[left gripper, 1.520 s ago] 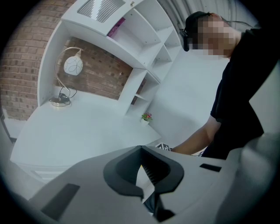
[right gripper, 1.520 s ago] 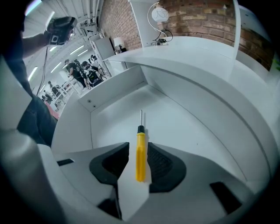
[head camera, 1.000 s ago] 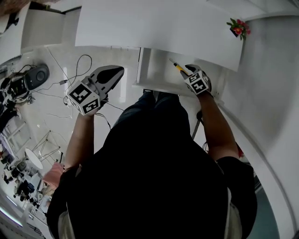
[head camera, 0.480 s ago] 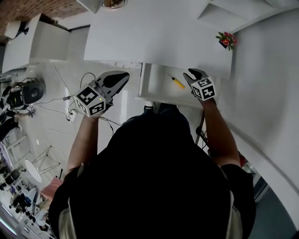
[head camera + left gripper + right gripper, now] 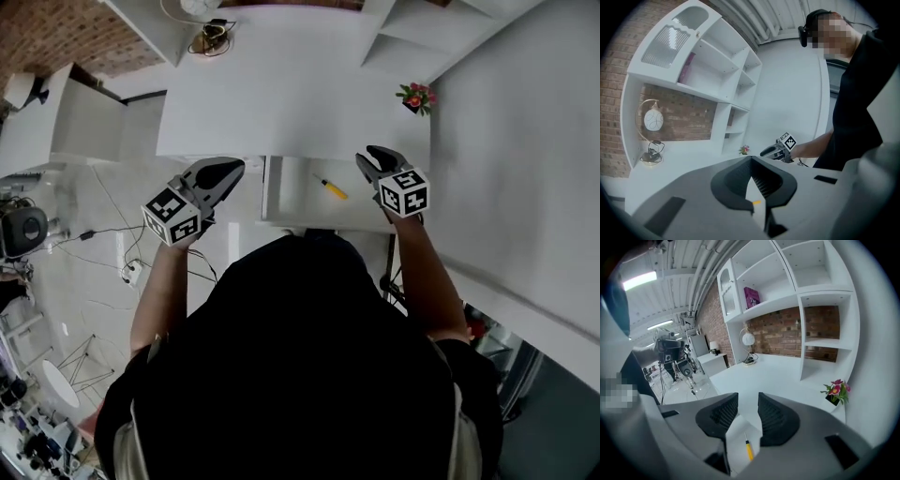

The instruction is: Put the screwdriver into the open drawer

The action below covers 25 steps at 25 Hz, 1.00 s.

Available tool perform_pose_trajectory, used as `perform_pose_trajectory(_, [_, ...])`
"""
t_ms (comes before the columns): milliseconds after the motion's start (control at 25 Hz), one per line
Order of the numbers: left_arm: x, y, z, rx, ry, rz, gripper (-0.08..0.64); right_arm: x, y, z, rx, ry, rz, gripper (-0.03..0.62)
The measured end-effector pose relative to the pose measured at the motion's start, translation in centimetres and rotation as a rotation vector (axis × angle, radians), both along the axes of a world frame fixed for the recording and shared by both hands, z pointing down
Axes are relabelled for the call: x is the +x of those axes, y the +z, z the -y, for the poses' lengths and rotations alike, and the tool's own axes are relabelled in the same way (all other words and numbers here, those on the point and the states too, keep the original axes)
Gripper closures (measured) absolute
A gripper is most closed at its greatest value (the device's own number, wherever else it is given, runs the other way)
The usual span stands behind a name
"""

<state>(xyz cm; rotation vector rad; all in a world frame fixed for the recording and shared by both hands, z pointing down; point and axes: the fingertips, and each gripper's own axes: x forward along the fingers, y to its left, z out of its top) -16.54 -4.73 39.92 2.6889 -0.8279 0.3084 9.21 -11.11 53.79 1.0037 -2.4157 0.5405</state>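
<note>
The yellow-handled screwdriver (image 5: 330, 188) lies loose on the floor of the open white drawer (image 5: 274, 190) under the desk's front edge. My right gripper (image 5: 373, 161) hovers above the drawer's right end, open and empty. In the right gripper view the screwdriver (image 5: 748, 448) shows below the gap between the parted jaws (image 5: 748, 397), on the drawer (image 5: 733, 434) floor. My left gripper (image 5: 225, 172) is held left of the drawer over the floor, shut on nothing. In the left gripper view its jaws (image 5: 751, 159) meet at the tips, and the right gripper (image 5: 780, 149) shows beyond.
The white desk top (image 5: 281, 94) carries a small pot of pink flowers (image 5: 415, 97) at its right end and a round lamp with a cable (image 5: 208, 33) at the back. White shelves (image 5: 806, 310) rise behind. Cables (image 5: 122, 253) lie on the floor at left.
One second ago the right gripper held the screwdriver over the drawer. It has let go, the screwdriver now lies in the drawer, and the gripper has drawn back to the right.
</note>
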Motion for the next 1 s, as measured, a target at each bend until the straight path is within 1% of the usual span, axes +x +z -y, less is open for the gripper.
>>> perform_pose_trajectory(160, [1.2,-1.2,0.6,0.019,0.018,-0.016,0.545,1.8,-3.8,-0.4,0.042,0.032,0.015,0.453])
perform_pose_trajectory(280, [1.4,-2.2,1.1,0.036,0.037,-0.025,0.545,2.6,-6.6,-0.8,0.079,0.066,0.033,0.454])
perform_pose_trajectory(520, [1.6,-3.6,0.9,0.057,0.063,-0.035,0.545,4.1,-10.0,-3.0,0.118,0.127,0.066,0.456])
perform_pose_trajectory(760, [2.1,-4.4,1.4,0.062,0.089,-0.030,0.545,6.3,-11.5,-4.3,0.128,0.207,0.116,0.457])
perform_pose_trajectory(1000, [2.8,-3.8,1.6,0.054,0.094,-0.028,0.545,8.6,-11.2,-5.1,0.128,0.265,0.161,0.459])
